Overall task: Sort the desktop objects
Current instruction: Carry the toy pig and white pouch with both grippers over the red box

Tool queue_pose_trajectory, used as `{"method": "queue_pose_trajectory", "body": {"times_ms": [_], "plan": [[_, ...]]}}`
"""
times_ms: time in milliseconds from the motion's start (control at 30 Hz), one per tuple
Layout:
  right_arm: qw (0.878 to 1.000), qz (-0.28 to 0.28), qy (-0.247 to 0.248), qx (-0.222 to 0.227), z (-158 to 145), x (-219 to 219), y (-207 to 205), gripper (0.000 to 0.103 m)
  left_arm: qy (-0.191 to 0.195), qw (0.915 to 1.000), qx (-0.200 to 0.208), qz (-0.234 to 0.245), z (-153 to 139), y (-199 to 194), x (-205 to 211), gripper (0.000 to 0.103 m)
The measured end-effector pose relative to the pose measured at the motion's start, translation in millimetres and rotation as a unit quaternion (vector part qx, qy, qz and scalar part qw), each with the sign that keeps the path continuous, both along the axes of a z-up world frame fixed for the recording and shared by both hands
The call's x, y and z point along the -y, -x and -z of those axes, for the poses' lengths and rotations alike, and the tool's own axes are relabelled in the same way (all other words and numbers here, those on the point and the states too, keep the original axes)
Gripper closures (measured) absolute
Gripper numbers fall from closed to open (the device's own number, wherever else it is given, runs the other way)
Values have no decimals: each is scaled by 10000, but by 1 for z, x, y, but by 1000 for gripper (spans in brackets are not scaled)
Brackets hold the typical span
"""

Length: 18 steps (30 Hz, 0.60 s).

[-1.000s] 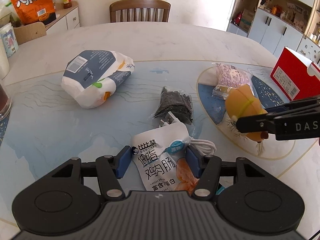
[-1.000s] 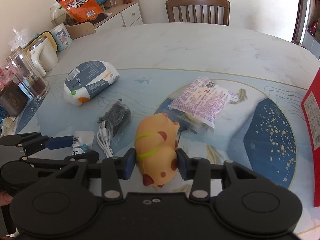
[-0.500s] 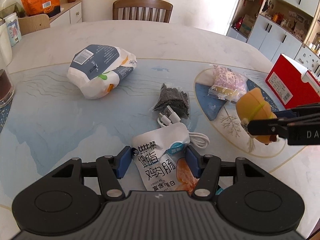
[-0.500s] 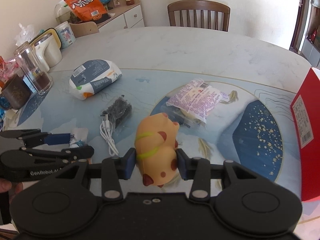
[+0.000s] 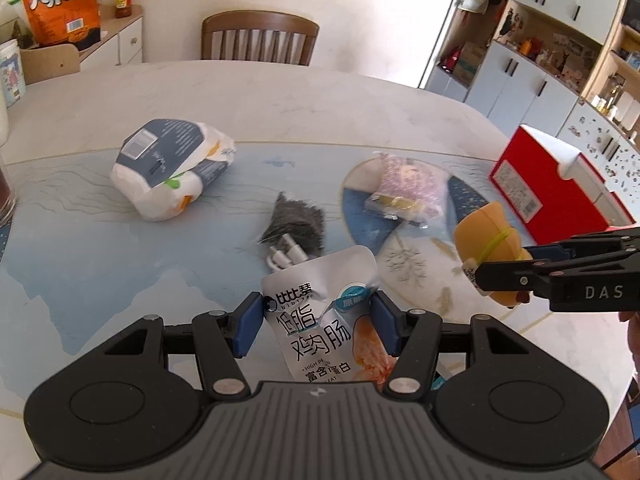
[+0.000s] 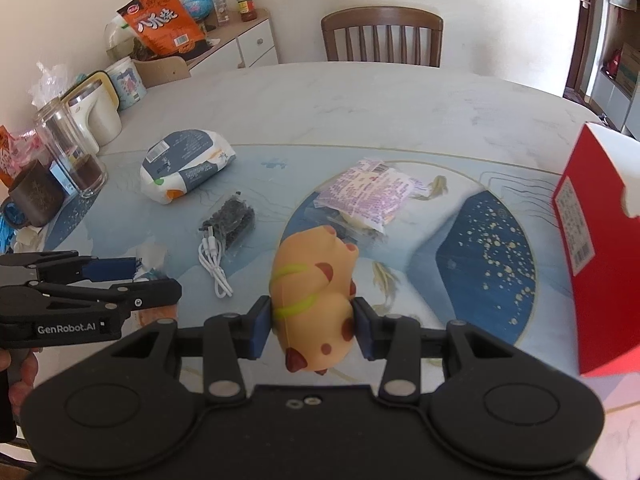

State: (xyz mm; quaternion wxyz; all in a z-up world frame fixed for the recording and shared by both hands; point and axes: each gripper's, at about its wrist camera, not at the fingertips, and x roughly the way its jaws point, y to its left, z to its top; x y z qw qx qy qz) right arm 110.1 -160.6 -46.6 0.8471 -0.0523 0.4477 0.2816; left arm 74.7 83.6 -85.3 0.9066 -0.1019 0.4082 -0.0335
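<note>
My left gripper (image 5: 316, 320) is shut on a white snack pouch (image 5: 324, 316) with Chinese print and holds it above the table. My right gripper (image 6: 312, 320) is shut on an orange toy animal (image 6: 314, 284) with brown spots, also lifted; the toy also shows at the right of the left wrist view (image 5: 486, 240). On the table lie a white and blue tissue pack (image 5: 170, 168), a dark bag of bits (image 5: 298, 224), a white cable (image 6: 214, 264) and a pink snack packet (image 5: 408, 184).
A red box (image 5: 548, 184) stands at the table's right side. A glass jar (image 6: 74, 152), a mug (image 6: 34, 196) and a kettle (image 6: 94, 116) stand at the left edge. A wooden chair (image 5: 260, 40) is behind the table.
Both grippers have risen and pulled back from the table with their objects. The pouch has lifted off the cable. The toy is higher and nearer the red box.
</note>
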Motion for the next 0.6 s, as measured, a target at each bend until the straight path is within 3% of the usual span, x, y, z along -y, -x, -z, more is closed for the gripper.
{"method": "queue_pose_trajectory", "body": {"times_ms": [600], "plan": [[9975,638,-197,224,-28,57,13,61,63,9980,240,576,-35,-3,45,46]]}}
